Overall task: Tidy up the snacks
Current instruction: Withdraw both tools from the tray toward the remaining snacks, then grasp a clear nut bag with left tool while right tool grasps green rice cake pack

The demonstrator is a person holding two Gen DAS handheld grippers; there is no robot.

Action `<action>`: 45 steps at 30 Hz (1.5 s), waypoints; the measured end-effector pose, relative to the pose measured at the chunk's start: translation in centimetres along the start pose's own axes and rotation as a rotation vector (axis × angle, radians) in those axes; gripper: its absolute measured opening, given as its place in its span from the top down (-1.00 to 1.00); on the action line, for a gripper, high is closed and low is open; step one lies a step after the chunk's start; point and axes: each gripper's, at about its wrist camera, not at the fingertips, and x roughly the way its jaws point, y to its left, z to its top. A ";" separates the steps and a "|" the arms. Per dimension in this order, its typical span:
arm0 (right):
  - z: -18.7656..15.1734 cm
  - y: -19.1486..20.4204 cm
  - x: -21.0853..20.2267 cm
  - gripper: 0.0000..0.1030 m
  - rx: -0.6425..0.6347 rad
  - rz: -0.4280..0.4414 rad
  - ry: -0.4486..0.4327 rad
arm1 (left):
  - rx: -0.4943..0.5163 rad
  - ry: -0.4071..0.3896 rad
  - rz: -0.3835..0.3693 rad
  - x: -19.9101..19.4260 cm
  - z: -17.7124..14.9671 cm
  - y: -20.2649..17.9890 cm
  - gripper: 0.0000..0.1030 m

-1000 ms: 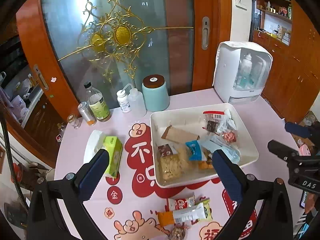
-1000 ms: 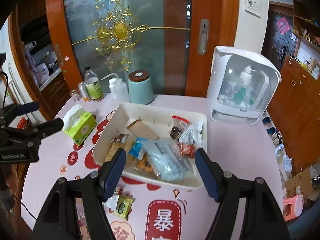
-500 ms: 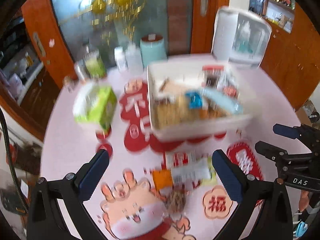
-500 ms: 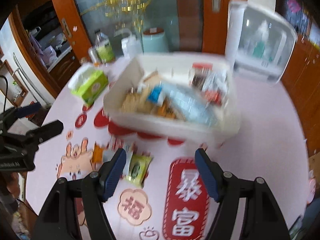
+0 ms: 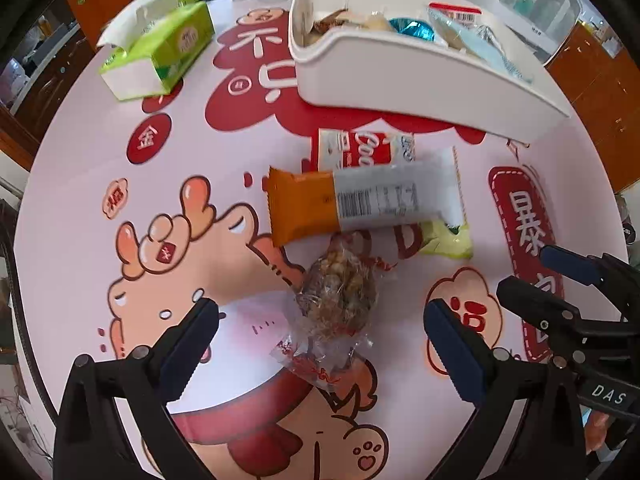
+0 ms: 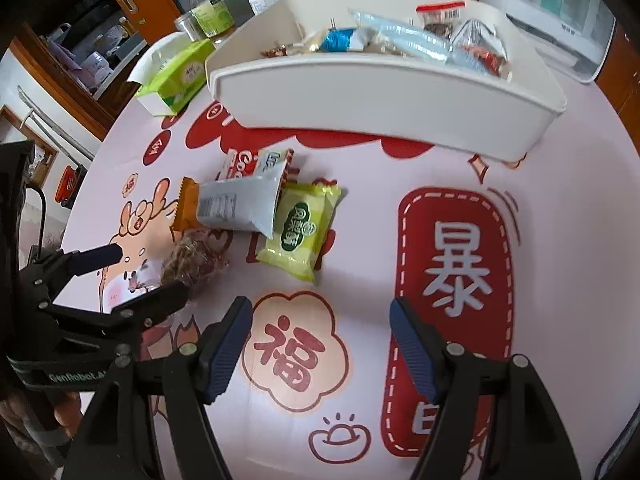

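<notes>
A white tray [image 5: 400, 68] holds several snack packets at the back of the table; it also shows in the right wrist view [image 6: 384, 92]. In front of it lie an orange-and-grey bar [image 5: 360, 204], a red-and-white packet [image 5: 356, 148], a green packet [image 6: 300, 228] and a clear-wrapped nut cluster [image 5: 336, 296]. My left gripper [image 5: 320, 336] is open, low over the table, with the nut cluster between its fingers. My right gripper [image 6: 320, 340] is open and empty, just in front of the green packet.
A green tissue box [image 5: 160, 52] stands left of the tray. Bottles [image 6: 208, 8] and a jar line the back edge by the glass door. A white appliance [image 6: 560, 12] stands at the back right. The table edge curves close on both sides.
Both grippers have dropped and tilted down from a high view of the tray to just above the loose snacks. The left one now straddles the nut cluster. Both stayed open.
</notes>
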 end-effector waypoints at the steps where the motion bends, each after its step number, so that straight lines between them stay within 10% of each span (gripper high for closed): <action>1: 0.0 0.0 0.2 -0.39 0.005 0.003 0.003 | -0.003 0.003 -0.003 0.4 0.0 0.1 -0.97; 11: 1.2 1.0 2.3 -0.39 0.022 0.023 0.014 | -0.017 0.030 -0.054 3.4 -0.1 1.0 -0.67; 19: 2.6 2.2 4.7 -0.37 0.022 -0.003 0.020 | 0.064 -0.018 -0.022 3.1 0.2 0.5 0.07; 25: 3.2 3.7 5.9 -0.25 -0.020 -0.072 -0.005 | 0.016 -0.033 -0.070 2.7 0.3 1.9 0.16; 30: 3.3 4.7 6.3 0.25 -0.077 -0.168 -0.038 | -0.023 -0.031 -0.081 2.1 -0.5 3.4 0.17; 45: -0.6 0.6 3.4 0.26 0.002 -0.155 0.003 | -0.058 -0.009 -0.093 0.9 -2.7 3.1 0.17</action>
